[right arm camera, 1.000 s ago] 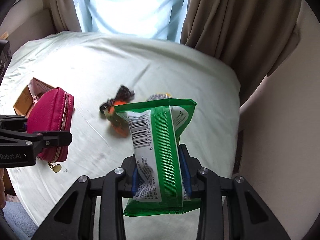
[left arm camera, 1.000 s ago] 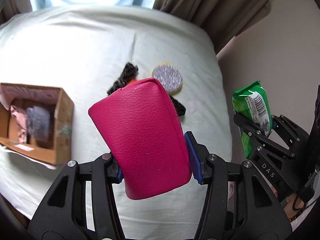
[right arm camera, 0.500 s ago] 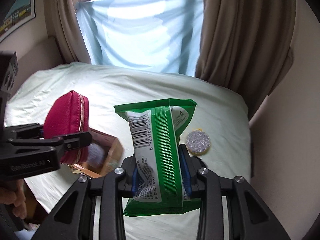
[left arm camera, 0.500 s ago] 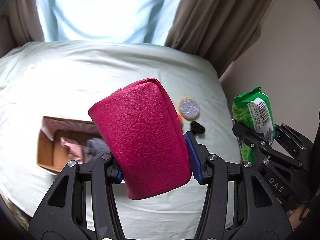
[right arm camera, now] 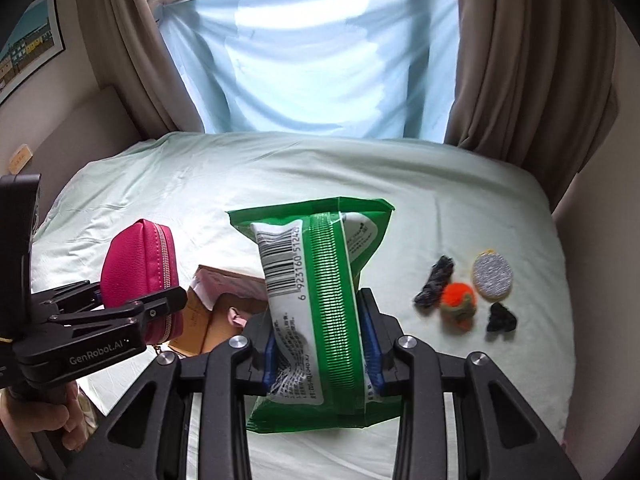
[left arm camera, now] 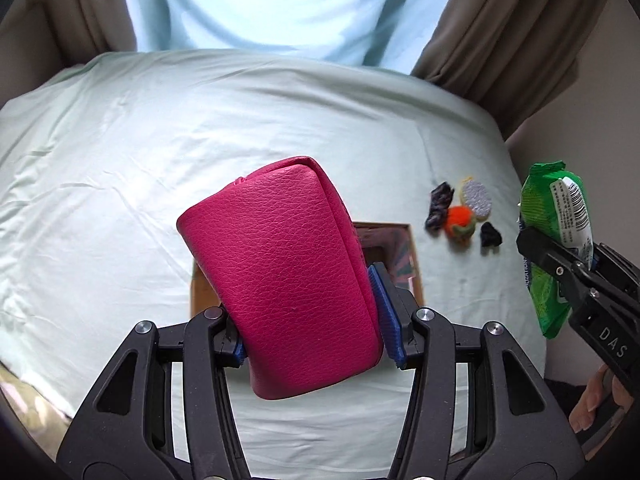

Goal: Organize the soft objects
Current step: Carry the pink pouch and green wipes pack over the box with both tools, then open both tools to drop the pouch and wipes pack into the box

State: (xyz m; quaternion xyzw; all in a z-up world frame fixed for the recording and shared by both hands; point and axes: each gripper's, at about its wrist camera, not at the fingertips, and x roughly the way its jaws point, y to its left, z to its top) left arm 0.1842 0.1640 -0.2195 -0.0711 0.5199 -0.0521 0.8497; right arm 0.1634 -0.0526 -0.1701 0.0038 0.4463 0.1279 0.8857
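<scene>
Clamping the pink pouch (left arm camera: 288, 276) between its blue pads, our left gripper (left arm camera: 316, 332) held it above the cardboard box (right arm camera: 208, 312) on the pale green bedsheet (left arm camera: 120, 160). Further right, our right gripper (right arm camera: 320, 348) squeezed the green wipes pack (right arm camera: 316, 300) upright, clear of the sheet. Far right lay a dark scrap (right arm camera: 434, 282), an orange ball (right arm camera: 458, 300), a grey round pad (right arm camera: 492, 276) and a black scrap (right arm camera: 500, 318), close together.

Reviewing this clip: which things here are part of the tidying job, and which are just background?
Job items:
pink pouch in the left gripper
green packet in the right gripper
cardboard box
orange pom-pom, grey round pad, two dark fabric scraps

Background:
bed sheet
curtains
blue window cloth
wall picture
</scene>
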